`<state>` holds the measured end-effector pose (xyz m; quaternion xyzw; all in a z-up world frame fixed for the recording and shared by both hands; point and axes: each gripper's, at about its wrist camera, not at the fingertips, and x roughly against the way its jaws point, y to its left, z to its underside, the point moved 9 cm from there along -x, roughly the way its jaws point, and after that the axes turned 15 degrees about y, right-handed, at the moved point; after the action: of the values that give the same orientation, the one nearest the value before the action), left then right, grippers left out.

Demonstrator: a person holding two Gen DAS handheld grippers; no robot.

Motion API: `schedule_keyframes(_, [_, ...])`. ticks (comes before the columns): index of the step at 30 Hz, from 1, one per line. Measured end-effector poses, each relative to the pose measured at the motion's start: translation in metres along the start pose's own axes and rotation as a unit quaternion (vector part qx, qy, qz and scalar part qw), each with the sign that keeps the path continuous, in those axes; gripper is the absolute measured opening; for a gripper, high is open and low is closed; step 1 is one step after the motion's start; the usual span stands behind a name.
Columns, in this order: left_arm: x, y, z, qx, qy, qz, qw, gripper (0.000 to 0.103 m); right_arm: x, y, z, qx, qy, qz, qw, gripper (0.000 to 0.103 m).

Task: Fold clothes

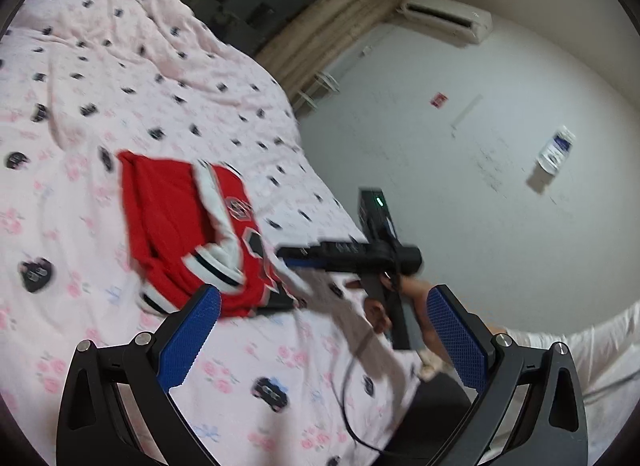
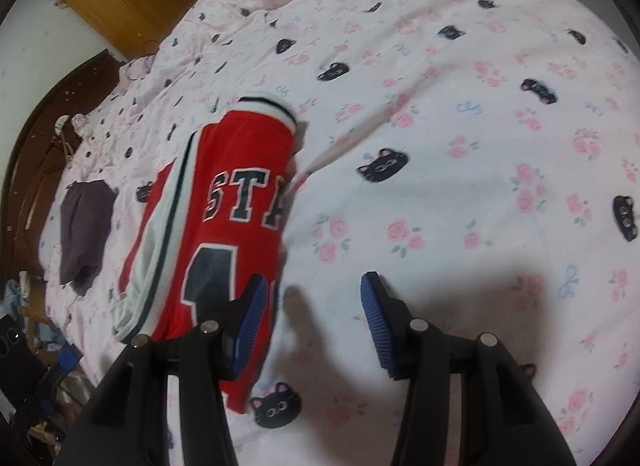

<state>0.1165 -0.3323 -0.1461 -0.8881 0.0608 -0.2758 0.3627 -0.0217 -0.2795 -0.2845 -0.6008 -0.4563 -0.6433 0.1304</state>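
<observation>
Even, fairly bright indoor light, with no glare. The left wrist view is smeared by motion: jersey (image 1: 188, 229) and bedsheet (image 1: 120, 77) prints are soft. The right wrist view is sharper; gripper (image 2: 314, 322) shadows fall dark on the sheet. Both bow strongly, with black corners.
</observation>
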Motion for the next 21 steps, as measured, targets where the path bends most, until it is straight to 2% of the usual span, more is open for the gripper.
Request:
schedule_keyframes(4, [0.001, 0.026, -0.01, 0.031, -0.018, -0.032, 0.9988, 0.102, -0.012, 0.007, 0.003, 0.0, 0.019, -0.026, 0.999, 0.053])
schedule_keyframes(7, [-0.006, 0.05, -0.012, 0.063, -0.021, -0.051, 0.9964, 0.102, -0.017, 0.006, 0.002, -0.009, 0.018, -0.039, 0.999, 0.056])
schedule_keyframes(13, [-0.021, 0.08, -0.009, 0.1, -0.023, -0.06, 0.9929, 0.102, -0.017, 0.007, 0.003, -0.003, 0.017, -0.052, 0.999, 0.057])
schedule_keyframes(17, [-0.026, 0.091, -0.001, 0.117, -0.027, -0.059, 0.991, 0.102, -0.018, 0.01, 0.003, 0.002, 0.019, -0.075, 0.997, 0.071])
schedule_keyframes(21, [-0.024, 0.095, 0.005, 0.119, -0.043, -0.051, 0.9907, 0.102, -0.024, 0.014, 0.0, 0.001, 0.016, -0.094, 0.995, 0.08])
